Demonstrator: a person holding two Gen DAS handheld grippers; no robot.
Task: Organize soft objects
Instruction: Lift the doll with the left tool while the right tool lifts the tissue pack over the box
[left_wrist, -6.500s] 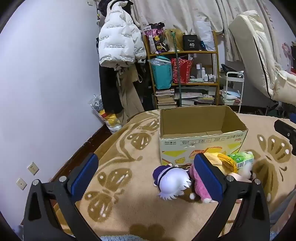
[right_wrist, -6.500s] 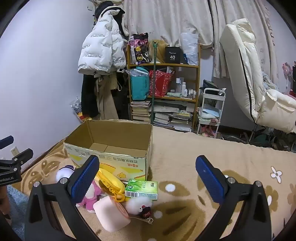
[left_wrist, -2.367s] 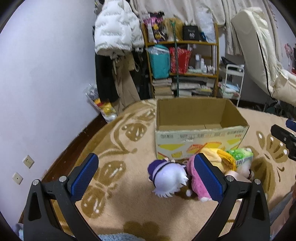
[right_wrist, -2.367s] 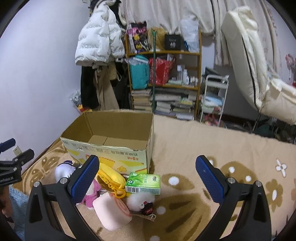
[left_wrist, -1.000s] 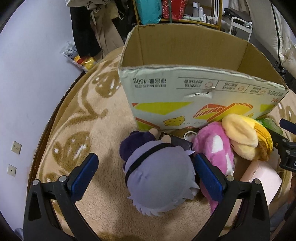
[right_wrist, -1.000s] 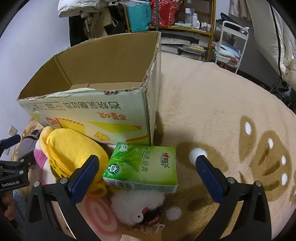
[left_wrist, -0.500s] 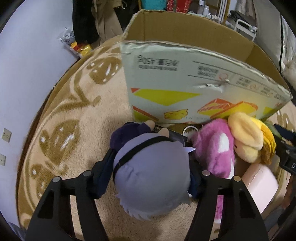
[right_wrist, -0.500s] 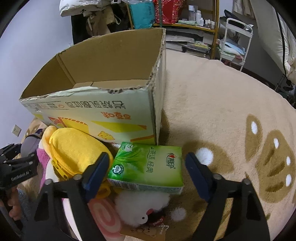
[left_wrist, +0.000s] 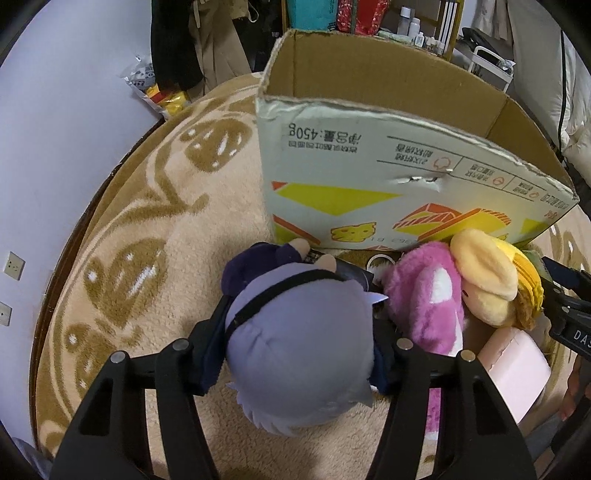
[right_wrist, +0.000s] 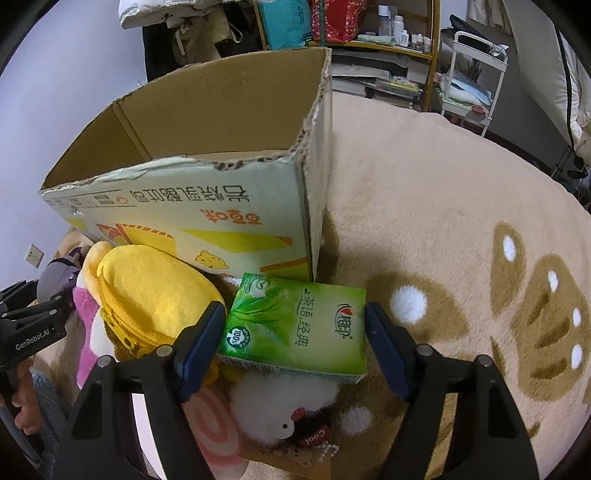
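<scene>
An open cardboard box (left_wrist: 388, 177) stands on the rug (left_wrist: 147, 229) right behind the toy pile. The left gripper (left_wrist: 299, 354) clamps a round, grey-haired doll (left_wrist: 295, 354) beside a pink plush (left_wrist: 424, 302). The right gripper (right_wrist: 293, 332) pinches a glossy green tissue pack (right_wrist: 295, 326) between a yellow pouch (right_wrist: 147, 288) and fluffy white toy (right_wrist: 280, 410).

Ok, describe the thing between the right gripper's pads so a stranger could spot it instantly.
Find the open cardboard box on the beige carpet; a pile of soft toys lies against its printed front. At the pile's right end, by the box corner, lies the tissue pack: the only flat, glossy green rectangle with printed leaves, beside the yellow zip pouch.
</scene>
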